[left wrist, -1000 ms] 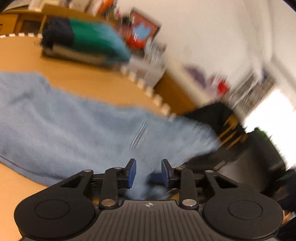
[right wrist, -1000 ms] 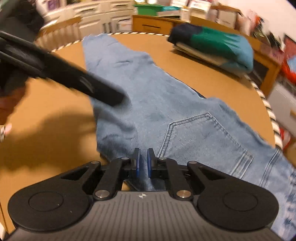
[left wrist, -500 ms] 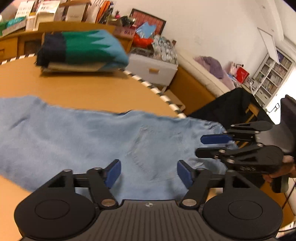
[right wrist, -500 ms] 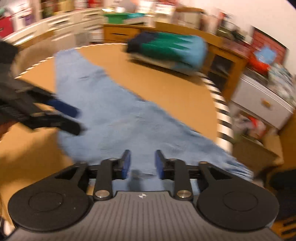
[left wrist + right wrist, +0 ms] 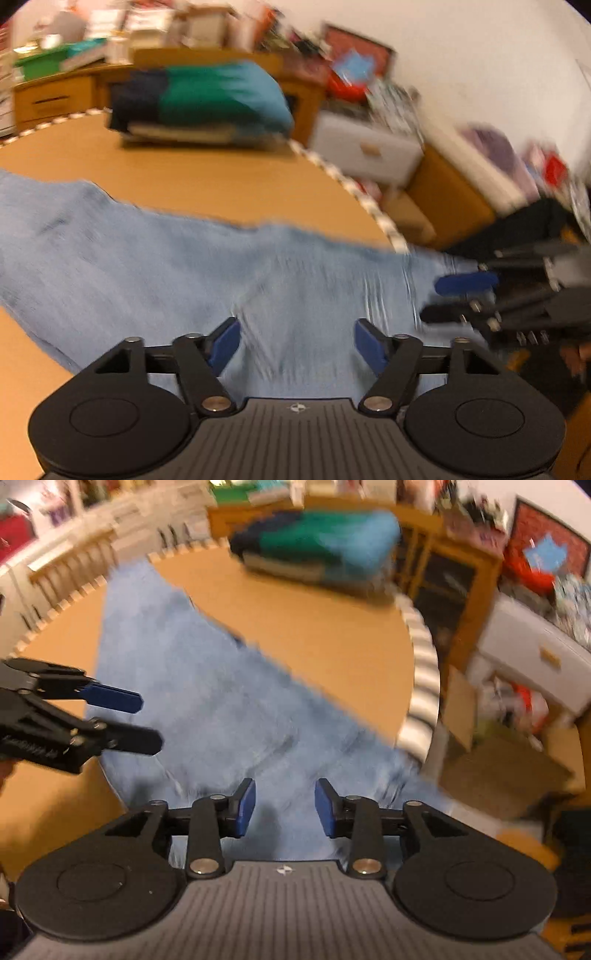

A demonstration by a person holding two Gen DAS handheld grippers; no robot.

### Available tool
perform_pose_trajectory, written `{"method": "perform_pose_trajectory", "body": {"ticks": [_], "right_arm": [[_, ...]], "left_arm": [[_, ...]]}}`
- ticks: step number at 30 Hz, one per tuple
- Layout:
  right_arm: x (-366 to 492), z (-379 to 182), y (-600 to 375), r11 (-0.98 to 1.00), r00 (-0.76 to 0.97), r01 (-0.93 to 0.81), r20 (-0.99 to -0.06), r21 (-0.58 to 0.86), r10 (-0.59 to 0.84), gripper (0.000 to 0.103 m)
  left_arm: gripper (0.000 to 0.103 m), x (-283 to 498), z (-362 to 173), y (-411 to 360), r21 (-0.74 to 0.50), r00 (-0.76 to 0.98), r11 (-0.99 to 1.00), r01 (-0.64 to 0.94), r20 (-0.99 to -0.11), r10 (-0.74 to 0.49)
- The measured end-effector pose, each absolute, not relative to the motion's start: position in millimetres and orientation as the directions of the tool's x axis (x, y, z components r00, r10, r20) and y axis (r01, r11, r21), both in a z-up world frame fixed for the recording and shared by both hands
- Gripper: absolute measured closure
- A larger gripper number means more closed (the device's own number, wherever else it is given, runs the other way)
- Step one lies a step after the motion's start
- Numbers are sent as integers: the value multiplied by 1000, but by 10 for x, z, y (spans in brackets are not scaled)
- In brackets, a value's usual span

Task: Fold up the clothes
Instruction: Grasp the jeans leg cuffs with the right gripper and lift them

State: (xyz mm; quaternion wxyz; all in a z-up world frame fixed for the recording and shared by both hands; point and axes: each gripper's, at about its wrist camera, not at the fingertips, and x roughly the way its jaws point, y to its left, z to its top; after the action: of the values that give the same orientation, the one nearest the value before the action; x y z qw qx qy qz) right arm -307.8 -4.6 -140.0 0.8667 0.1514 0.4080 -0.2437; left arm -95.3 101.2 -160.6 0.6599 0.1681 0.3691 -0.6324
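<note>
A pair of light blue jeans (image 5: 155, 266) lies flat across the round wooden table (image 5: 207, 181), its waist end hanging over the table's near edge. In the right wrist view the jeans (image 5: 207, 701) run from far left to near right. My left gripper (image 5: 297, 341) is open and empty, just above the denim. My right gripper (image 5: 284, 806) is open and empty over the waist end; it also shows in the left wrist view (image 5: 454, 299) at the right. The left gripper shows in the right wrist view (image 5: 144, 720) at the left, open.
A stack of folded clothes, navy, green and teal (image 5: 199, 99), sits at the table's far side (image 5: 321, 542). A wooden sideboard (image 5: 51, 96), a white drawer unit (image 5: 369, 155) and boxes on the floor (image 5: 502, 760) stand beyond the table's edge.
Both grippers let go of the jeans and opened. Both have pulled back toward the waist end; the jeans now lie flat on the table.
</note>
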Motion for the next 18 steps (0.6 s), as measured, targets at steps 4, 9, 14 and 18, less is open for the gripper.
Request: {"method": "perform_pose_trajectory", "body": {"ticks": [4,9,14,18], "right_arm": [[-2832,-1399,-332,891,598,448,-767,79,-233,65],[-2386,-1564,-602,903,577,412,-802,122,-155,76],[-2213,-1749,-657,909,503,399,-857,118,-110,77],[-2177,-1761,-718,913,485,387,-871,131,-81,77]], "left_arm": [[32,-1016,-1690,699,-201,11,250,947,-759,-651],[39,-1053,-1901,405,-122,99,376,919,-850,-518],[36,-1202,-1898,344,-22,163,359,933,-863,-477],[35,-1197,-1890,352,-32,162,379,925,-869,-468]]}}
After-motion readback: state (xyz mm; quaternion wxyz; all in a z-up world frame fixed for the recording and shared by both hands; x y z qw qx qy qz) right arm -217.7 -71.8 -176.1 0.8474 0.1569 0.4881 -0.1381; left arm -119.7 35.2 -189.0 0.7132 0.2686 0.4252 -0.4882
